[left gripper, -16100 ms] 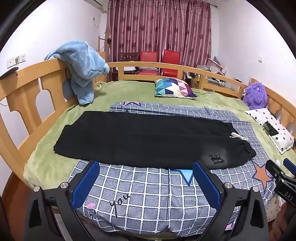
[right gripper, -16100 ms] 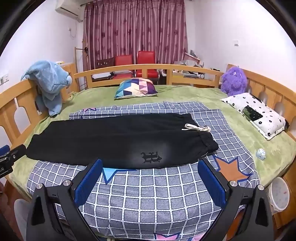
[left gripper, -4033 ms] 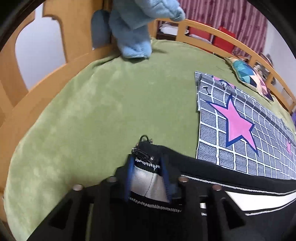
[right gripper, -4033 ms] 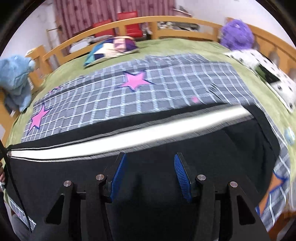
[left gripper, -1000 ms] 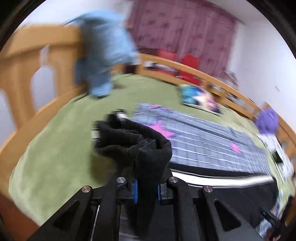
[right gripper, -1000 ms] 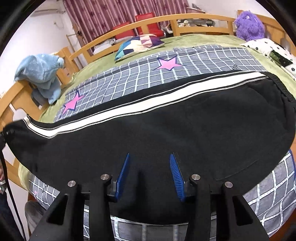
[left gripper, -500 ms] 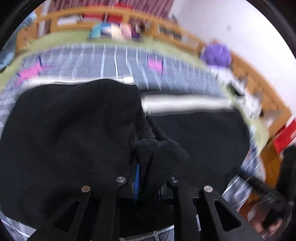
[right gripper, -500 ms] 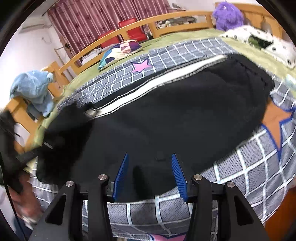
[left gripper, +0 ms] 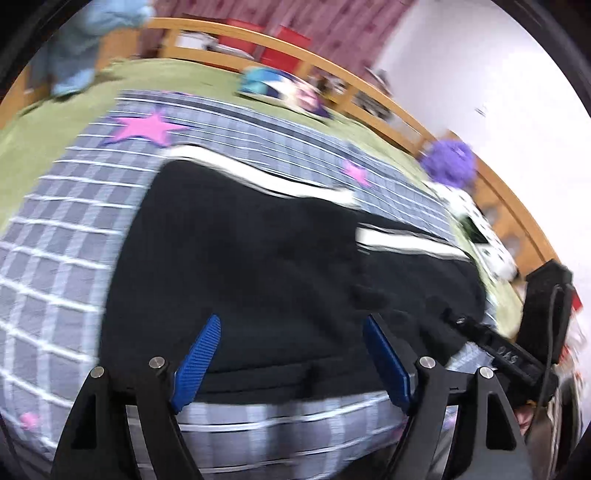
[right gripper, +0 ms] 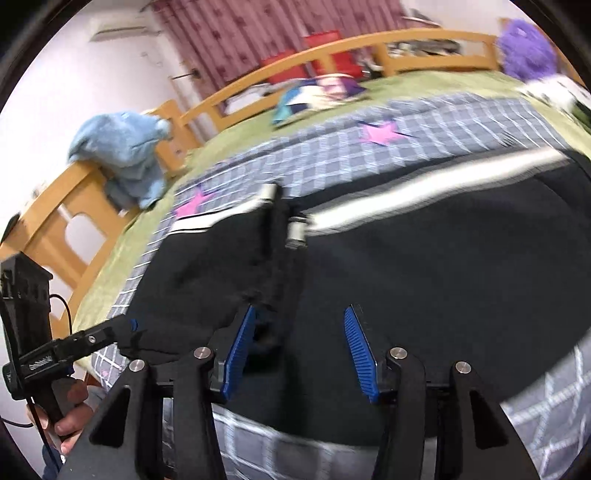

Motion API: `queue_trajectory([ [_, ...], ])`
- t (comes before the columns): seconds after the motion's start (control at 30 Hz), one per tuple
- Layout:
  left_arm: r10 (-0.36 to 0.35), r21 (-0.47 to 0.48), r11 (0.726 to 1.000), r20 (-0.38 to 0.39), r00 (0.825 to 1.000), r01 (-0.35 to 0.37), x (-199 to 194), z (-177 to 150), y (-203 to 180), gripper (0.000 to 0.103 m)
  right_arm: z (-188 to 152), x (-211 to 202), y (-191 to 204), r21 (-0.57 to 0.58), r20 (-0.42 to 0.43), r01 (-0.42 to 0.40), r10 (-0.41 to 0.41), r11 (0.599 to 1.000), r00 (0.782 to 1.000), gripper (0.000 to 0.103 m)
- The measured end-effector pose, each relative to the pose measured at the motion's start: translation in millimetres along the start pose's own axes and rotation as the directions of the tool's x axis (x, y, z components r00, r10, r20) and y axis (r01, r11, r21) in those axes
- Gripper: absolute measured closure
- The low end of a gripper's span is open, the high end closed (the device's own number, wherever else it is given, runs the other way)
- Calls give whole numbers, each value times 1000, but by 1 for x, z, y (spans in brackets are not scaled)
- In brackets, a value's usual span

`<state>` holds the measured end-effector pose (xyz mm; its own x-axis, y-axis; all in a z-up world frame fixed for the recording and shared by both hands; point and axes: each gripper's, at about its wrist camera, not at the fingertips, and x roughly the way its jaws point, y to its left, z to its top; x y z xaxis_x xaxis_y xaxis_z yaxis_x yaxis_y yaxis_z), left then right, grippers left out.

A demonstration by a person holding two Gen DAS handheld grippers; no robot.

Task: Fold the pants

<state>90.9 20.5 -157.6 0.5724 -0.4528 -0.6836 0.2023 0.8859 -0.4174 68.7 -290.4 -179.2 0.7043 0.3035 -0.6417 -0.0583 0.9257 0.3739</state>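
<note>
Left wrist view: left gripper (left gripper: 291,354) has its jaws opening, blue pads wide apart, nothing pinched between them. The black pants (left gripper: 258,258) lie below and ahead on the checked blanket (left gripper: 55,240), leg end doubled over toward the waist; a white side stripe (left gripper: 402,243) runs along the far edge. The right gripper (left gripper: 491,343) shows at the right edge, low over the near hem. Frame is blurred, so the exact lie of the fold is unclear.

Judgement: the step in hand is letting the folded-over leg end drop. To do it well, clear the pads fully before lifting away so no cloth drags, then check that the edges line up and smooth the bunching at the fold's end.

Right wrist view: right gripper (right gripper: 299,350) is about half open and its jaws are opening slowly; pants cloth lies under and between the pads, but no pinch is visible. The lumpy folded end (right gripper: 273,236) sits ahead. A hand (right gripper: 70,413) holds the left tool at lower left.

Surface and room: a soft green bed cover (right gripper: 236,144) under the blanket, wooden bed rail (right gripper: 369,44), blue plush towel (right gripper: 122,155) on the rail, patterned pillow (right gripper: 314,92), purple plush toy (right gripper: 524,51), dark red curtains (right gripper: 258,29). Soft bedding will let cloth creep.
</note>
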Motion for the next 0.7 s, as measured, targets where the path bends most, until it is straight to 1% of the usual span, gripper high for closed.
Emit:
queue_trajectory([
  [0.07, 43, -45, 998, 21, 999, -42, -7, 0, 21, 25, 6, 15, 20, -49, -8, -13, 13, 999, 1000, 53],
  [0.13, 40, -98, 994, 36, 999, -36, -15, -3, 41, 25, 9, 33, 37, -98, -32, -10, 7, 995, 999, 53],
  [0.17, 35, -119, 992, 38, 999, -30, -14, -1, 47, 25, 10, 45, 44, -123, -62, -1, -7, 992, 998, 56],
  [0.2, 30, -143, 989, 41, 999, -24, -17, -2, 55, 25, 9, 57, 50, -151, -98, 10, -25, 989, 995, 69],
  [0.23, 28, -162, 987, 44, 999, -20, -17, -3, 61, 25, 6, 71, 56, -195, -132, 46, -73, 980, 989, 83],
  [0.27, 26, -175, 984, 46, 999, -18, -18, -3, 66, 25, 3, 79, 63, -266, -133, 115, -154, 957, 979, 84],
  [0.3, 25, -184, 983, 47, 999, -16, -20, -4, 71, 25, 1, 76, 68, -322, -106, 132, -174, 938, 979, 86],
  [0.33, 25, -190, 982, 51, 998, -15, -22, -5, 76, 25, 1, 60, 65, -294, -56, 100, -122, 951, 991, 86],
  [0.37, 24, -196, 981, 58, 998, -12, -24, -6, 80, 25, 3, 46, 58, -231, -33, 53, -63, 972, 997, 87],
  [0.4, 19, -210, 978, 69, 997, -4, -26, -7, 86, 25, 4, 33, 45, -141, -18, -11, 9, 990, 1000, 88],
  [0.43, 11, -224, 975, 74, 997, 5, -26, -8, 90, 25, 4, 22, 31, -52, -12, -61, 60, 997, 998, 89],
  [0.47, -1, -238, 971, 75, 997, 19, -25, -9, 94, 25, 0, 19, 24, -14, -22, -66, 66, 998, 998, 90],
  [0.5, -20, -257, 966, 73, 997, 38, -23, -9, 98, 25, -6, 21, 22, -6, -47, -58, 58, 998, 997, 90],
  [0.53, -34, -271, 961, 68, 997, 52, -21, -10, 101, 25, -14, 33, 24, -29, -103, -41, 38, 999, 994, 87],
  [0.57, -42, -279, 959, 61, 997, 58, -19, -10, 103, 25, -21, 44, 26, -53, -143, -14, 7, 998, 990, 85],
  [0.6, -44, -280, 958, 52, 998, 57, -17, -10, 104, 25, -25, 50, 28, -71, -162, 7, -18, 997, 987, 84],
  [0.63, -40, -279, 959, 47, 998, 52, -16, -10, 104, 25, -27, 49, 31, -85, -143, 9, -21, 996, 990, 77],
  [0.67, -40, -277, 959, 47, 998, 51, -17, -11, 104, 25, -24, 46, 33, -91, -134, 7, -19, 996, 991, 73],
  [0.7, -44, -278, 959, 52, 998, 57, -18, -11, 105, 25, -20, 42, 33, -92, -131, 4, -16, 996, 991, 63],
])
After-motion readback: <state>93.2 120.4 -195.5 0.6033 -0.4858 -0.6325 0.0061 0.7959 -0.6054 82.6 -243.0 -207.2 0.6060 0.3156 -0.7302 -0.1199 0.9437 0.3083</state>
